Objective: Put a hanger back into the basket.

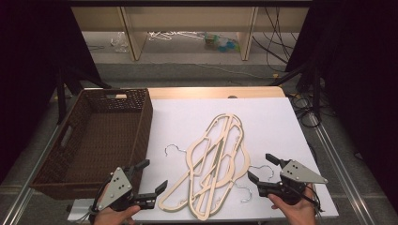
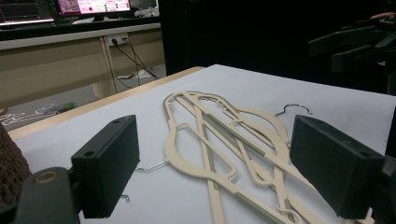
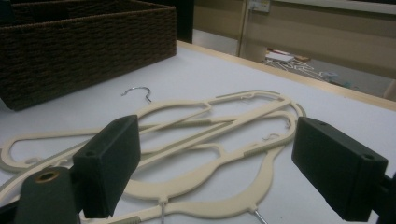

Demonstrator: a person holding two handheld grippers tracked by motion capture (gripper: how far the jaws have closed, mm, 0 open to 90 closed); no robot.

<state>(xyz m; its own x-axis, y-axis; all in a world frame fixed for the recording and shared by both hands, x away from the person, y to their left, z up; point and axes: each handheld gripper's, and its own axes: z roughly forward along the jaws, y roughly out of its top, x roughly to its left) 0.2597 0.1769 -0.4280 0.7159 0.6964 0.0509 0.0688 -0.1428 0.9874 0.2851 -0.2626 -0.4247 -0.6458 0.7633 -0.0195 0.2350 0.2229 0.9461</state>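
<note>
Pile of cream hangers (image 1: 217, 164) lies mid-tabletop (image 1: 272, 122), overlapped and crossed, metal hooks (image 1: 172, 149) sticking out on both sides; wicker basket (image 1: 141, 117) sits just left of the pile, apart from it. Left hand-held gripper (image 1: 149, 177) hovers at the pile's near-left end, jaws wide, nothing between them. Right hand-held gripper (image 1: 263, 169) hovers at the near-right edge, close to a hook, jaws also wide and empty. My read on handling: hangers look like thin flat plastic, so light, stiff along the length, a bit of flex, smooth enough to slip in the pads. Main risk is tangling: hooks and open loops will likely snag neighbours, so one lift may drag several. Best grip is probably across a flat shoulder arm or the straight bar of the topmost hanger, near its edge where a jaw can get under. Avoid the wire hook: thin, round, it would pivot.
</note>
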